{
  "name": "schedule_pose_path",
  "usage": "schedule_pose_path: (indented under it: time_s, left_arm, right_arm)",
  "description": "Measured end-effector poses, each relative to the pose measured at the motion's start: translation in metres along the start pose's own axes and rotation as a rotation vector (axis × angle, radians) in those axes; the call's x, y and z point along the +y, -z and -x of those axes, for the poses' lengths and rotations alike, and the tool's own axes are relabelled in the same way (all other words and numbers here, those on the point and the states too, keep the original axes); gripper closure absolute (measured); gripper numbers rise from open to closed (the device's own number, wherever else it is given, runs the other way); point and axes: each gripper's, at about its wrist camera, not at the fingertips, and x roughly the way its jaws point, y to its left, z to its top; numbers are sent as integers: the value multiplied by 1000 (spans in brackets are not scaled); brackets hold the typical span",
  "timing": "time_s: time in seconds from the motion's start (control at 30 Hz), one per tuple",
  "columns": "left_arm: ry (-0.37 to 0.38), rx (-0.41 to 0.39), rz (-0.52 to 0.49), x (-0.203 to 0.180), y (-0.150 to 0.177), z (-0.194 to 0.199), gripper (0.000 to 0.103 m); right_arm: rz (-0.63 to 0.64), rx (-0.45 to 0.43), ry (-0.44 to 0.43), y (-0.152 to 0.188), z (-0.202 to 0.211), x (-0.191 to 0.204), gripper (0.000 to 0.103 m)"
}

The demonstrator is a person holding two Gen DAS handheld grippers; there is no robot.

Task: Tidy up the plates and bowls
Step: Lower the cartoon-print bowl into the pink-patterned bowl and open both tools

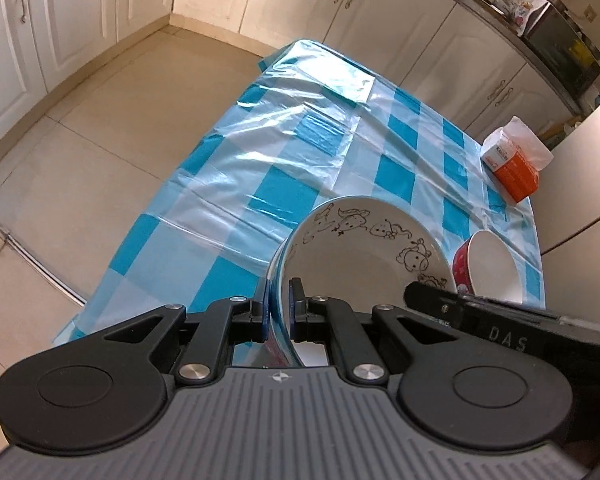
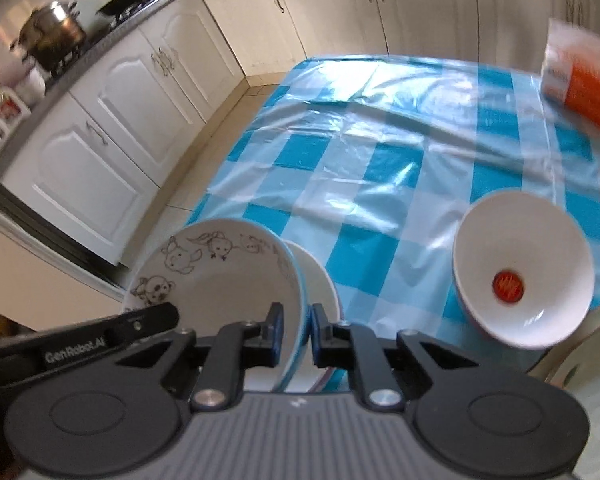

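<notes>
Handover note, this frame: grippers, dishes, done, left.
Left gripper: shut on the rim of the white cartoon-animal bowl.
Right gripper: shut on the same bowl's opposite rim; a plain white dish is right behind it.
The bowl is tilted above the blue-and-white checked tablecloth.
The red-walled bowl with a red mark inside sits alone to the right.
Done: nothing visibly stacked.
Left: set the held bowl down, group the rest.

We saw soft daylight glaring off the plastic tablecloth (image 1: pixel 284 152); fisheye edges bent, and the right view's orange packet (image 2: pixel 580 84) was blurred.
</notes>
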Motion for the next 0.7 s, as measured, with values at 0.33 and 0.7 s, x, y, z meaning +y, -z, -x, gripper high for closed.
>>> schedule_pose_path:
  time_s: [0.33,0.7]
  left_arm:
    - [24,-5,-65,0,1,0,97]
    - [11,2,-62,4,3,7,85]
  right_arm:
    - [12,-5,72,0,-3,-3,94]
    - [-25,2,75,2,2,-8,68]
